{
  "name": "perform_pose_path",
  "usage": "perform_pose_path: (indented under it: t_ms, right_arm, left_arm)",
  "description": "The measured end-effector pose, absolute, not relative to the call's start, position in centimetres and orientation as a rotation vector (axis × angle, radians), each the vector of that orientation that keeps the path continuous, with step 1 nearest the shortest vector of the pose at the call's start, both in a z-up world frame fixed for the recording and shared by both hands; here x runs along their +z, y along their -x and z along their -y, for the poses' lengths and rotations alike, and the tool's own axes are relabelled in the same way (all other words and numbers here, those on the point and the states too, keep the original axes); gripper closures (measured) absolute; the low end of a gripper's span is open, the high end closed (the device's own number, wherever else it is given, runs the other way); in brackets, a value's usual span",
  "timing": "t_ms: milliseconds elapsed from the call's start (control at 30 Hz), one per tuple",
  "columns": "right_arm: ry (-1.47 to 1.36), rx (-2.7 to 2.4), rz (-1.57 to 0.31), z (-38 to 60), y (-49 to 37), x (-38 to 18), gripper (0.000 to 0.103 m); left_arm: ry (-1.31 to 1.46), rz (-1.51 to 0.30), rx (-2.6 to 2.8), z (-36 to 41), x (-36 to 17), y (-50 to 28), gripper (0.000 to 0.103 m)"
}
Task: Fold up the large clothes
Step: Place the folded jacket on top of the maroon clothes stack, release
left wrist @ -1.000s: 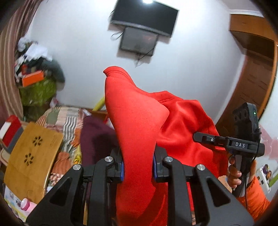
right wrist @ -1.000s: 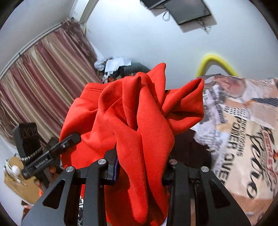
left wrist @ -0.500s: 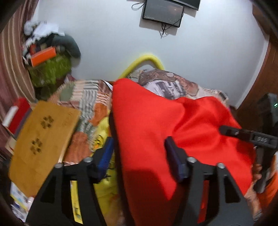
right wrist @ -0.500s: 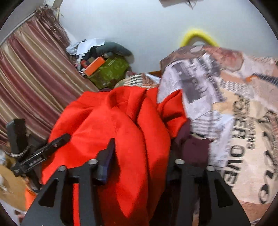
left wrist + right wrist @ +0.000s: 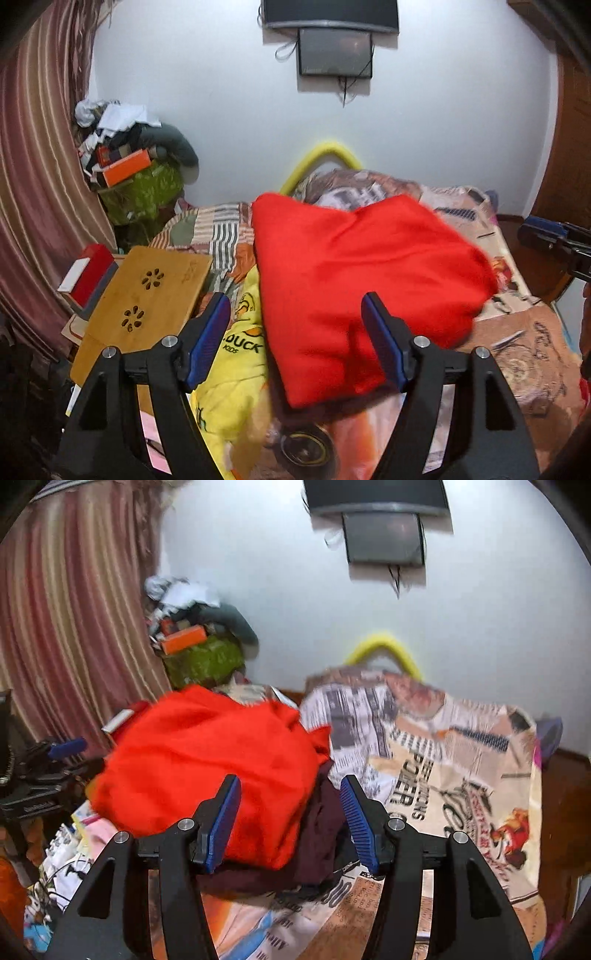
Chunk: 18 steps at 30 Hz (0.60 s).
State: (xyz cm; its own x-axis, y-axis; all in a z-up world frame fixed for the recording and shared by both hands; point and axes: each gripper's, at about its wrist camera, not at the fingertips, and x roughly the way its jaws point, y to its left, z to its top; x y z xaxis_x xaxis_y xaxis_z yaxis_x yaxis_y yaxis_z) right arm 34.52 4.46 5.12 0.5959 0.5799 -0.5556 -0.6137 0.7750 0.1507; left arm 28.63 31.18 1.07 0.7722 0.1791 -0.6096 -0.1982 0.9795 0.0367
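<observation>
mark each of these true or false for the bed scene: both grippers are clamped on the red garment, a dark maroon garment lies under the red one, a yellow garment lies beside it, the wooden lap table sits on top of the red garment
1. Both grippers are clamped on the red garment. False: the left gripper and right gripper are open; their jaws have just been opening and the pads do not press the cloth.
2. A dark maroon garment lies under it. True.
3. A yellow garment lies beside it. True.
4. The wooden lap table sits on top of it. False: it is off to the side, apart from the red garment.
</observation>
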Motion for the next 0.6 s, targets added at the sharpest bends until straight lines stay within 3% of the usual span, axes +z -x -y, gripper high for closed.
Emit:
perform_pose_path:
  t_ms: [300, 600]
  right_arm:
    - [0.014, 0.768, -0.31, 0.0, -22.7, 13.2, 0.051]
    - [-0.04, 0.776, -0.11, 3.3, -13.9, 15.1, 0.051]
  left_arm:
    - [0.009, -0.323, 0.201, -23.9, 10.1, -16.8, 0.031]
    - [-0.033, -0.067, 0.229, -16.8, 11.9, -6.0, 0.031]
